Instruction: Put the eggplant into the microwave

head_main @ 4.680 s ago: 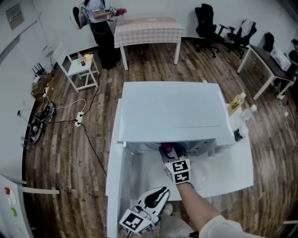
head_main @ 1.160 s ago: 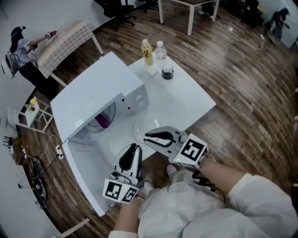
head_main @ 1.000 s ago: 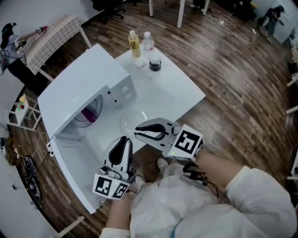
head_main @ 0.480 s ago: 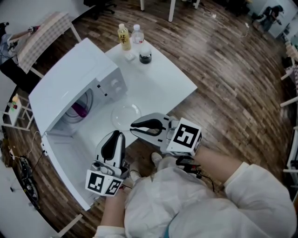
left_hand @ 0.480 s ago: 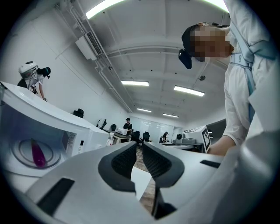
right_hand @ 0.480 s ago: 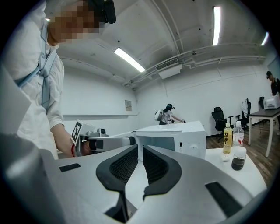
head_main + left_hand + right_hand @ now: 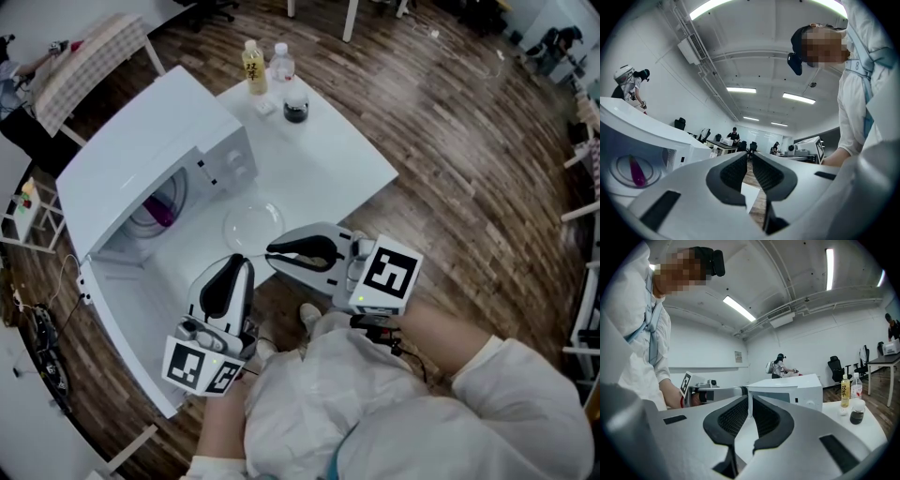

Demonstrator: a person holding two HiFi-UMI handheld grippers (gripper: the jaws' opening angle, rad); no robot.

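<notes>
The purple eggplant (image 7: 161,210) lies inside the open white microwave (image 7: 141,155) on its turntable, and shows again as the eggplant (image 7: 635,170) in the left gripper view. Both grippers are held near the person's body, well back from the microwave. My left gripper (image 7: 236,260) points at the table edge, jaws together and empty. My right gripper (image 7: 273,251) points left across it. Its jaws are closing, nearly touching, with nothing between them. The left gripper (image 7: 749,154) and the right gripper (image 7: 750,397) each show only a thin slit between the pads.
The microwave door (image 7: 122,309) hangs open toward the person. A clear glass plate (image 7: 253,223) lies on the white table (image 7: 337,169). Two bottles (image 7: 250,66) and a dark jar (image 7: 295,110) stand at the far corner. Other people, chairs and tables are farther off.
The right gripper has left the microwave opening, with the eggplant left inside. Over the last second both grippers have risen slightly near the body, and the right jaws' gap has narrowed.
</notes>
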